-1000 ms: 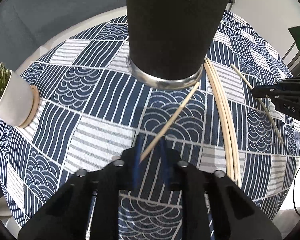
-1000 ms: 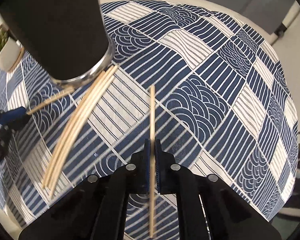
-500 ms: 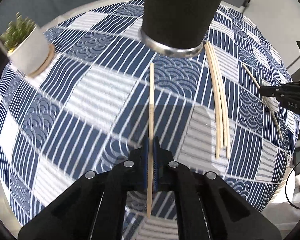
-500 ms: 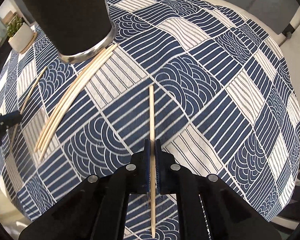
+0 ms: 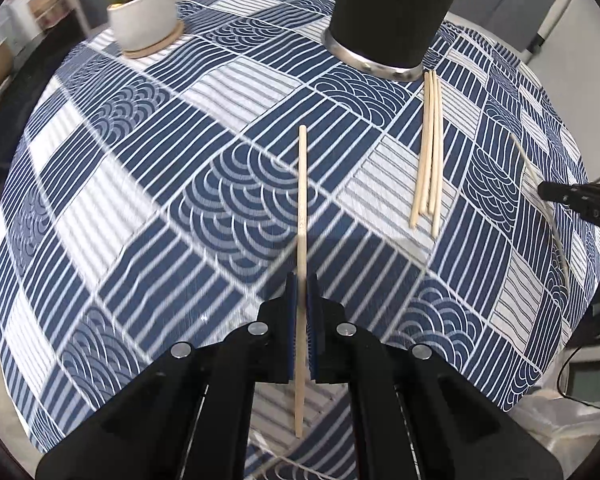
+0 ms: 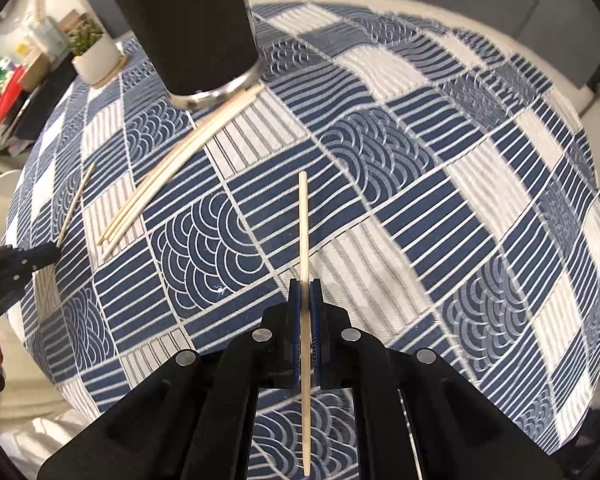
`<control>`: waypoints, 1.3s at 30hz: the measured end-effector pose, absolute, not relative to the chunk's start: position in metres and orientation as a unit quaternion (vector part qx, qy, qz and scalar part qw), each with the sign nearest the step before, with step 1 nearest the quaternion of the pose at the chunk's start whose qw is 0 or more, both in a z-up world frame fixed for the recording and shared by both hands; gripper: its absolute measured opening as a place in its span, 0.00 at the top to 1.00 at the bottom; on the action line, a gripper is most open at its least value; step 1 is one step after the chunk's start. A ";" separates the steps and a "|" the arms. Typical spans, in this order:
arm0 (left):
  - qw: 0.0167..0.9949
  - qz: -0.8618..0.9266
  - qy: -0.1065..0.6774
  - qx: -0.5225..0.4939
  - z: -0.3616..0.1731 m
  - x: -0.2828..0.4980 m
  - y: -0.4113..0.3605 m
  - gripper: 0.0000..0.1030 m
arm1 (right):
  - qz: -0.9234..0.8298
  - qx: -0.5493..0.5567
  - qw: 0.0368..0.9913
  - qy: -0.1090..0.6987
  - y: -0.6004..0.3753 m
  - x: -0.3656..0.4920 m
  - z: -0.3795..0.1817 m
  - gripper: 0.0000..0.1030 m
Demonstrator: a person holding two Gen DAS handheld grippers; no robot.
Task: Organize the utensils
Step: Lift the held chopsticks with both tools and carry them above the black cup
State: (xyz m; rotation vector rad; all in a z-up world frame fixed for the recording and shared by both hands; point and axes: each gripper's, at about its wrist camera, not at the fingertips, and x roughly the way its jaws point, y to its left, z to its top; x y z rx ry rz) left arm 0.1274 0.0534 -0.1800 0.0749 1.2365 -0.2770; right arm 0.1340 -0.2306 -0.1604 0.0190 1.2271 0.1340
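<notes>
My left claw (image 5: pixel 301 300) and right claw (image 6: pixel 305 304) each pinch one chopstick (image 5: pixel 302 208) (image 6: pixel 304 232); the holder's (image 5: pixel 392 12) top is cut off.

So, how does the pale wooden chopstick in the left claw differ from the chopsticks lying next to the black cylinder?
The pale wooden chopstick is pinched in the shut left claw; the chopsticks lying by the black cylindrical holder rest loose on the blue patterned tablecloth. It is single; they form a tight bundle. It is apart from the holder; their far ends reach its metal base. All share the same pale wood and slender shape.

Both wrist views look steeply down, sharing the black holder (image 5: pixel 396 12) (image 6: pixel 188 24)
</notes>
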 end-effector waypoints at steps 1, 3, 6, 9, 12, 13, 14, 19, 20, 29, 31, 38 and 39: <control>0.811 -0.125 0.571 0.026 -0.178 0.120 0.055 0.96 | 0.065 0.010 0.819 0.570 -0.235 0.132 -0.157 0.95; 0.823 -0.115 0.556 0.019 -0.170 0.110 0.056 0.96 | 0.065 0.010 0.828 0.556 -0.240 0.127 -0.145 0.95; 0.838 -0.102 0.536 0.017 -0.153 0.098 0.055 0.96 | 0.069 0.000 0.840 0.539 -0.243 0.127 -0.129 0.95; 0.848 -0.089 0.522 0.007 -0.138 0.093 0.056 0.96 | 0.079 -0.008 0.850 0.521 -0.245 0.123 -0.112 0.95; 0.857 -0.085 0.509 0.004 -0.121 0.091 0.058 0.96 | 0.090 -0.012 0.861 0.500 -0.246 0.126 -0.095 0.95; 0.860 -0.083 0.503 0.007 -0.114 0.093 0.058 0.96 | 0.093 -0.012 0.864 0.496 -0.247 0.127 -0.091 0.95; 0.863 -0.083 0.498 0.009 -0.109 0.093 0.058 0.96 | 0.095 -0.011 0.869 0.486 -0.246 0.129 -0.084 0.95; 0.877 -0.083 0.473 0.015 -0.077 0.101 0.056 0.96 | 0.098 0.003 0.885 0.455 -0.253 0.137 -0.058 0.95; 0.882 -0.083 0.463 0.023 -0.068 0.103 0.054 0.96 | 0.099 0.004 0.888 0.449 -0.255 0.139 -0.053 0.95; 0.908 -0.086 0.406 0.053 -0.014 0.127 0.041 0.95 | 0.110 0.009 0.917 0.382 -0.256 0.158 0.001 0.95; 0.914 -0.085 0.394 0.049 -0.003 0.136 0.043 0.95 | 0.111 0.007 0.923 0.369 -0.253 0.160 0.009 0.95; 0.933 -0.075 0.351 0.030 0.036 0.163 0.053 0.95 | 0.157 0.011 0.932 0.327 -0.240 0.171 0.033 0.95; 0.935 -0.072 0.347 0.028 0.039 0.165 0.053 0.95 | 0.166 0.011 0.933 0.319 -0.238 0.174 0.035 0.95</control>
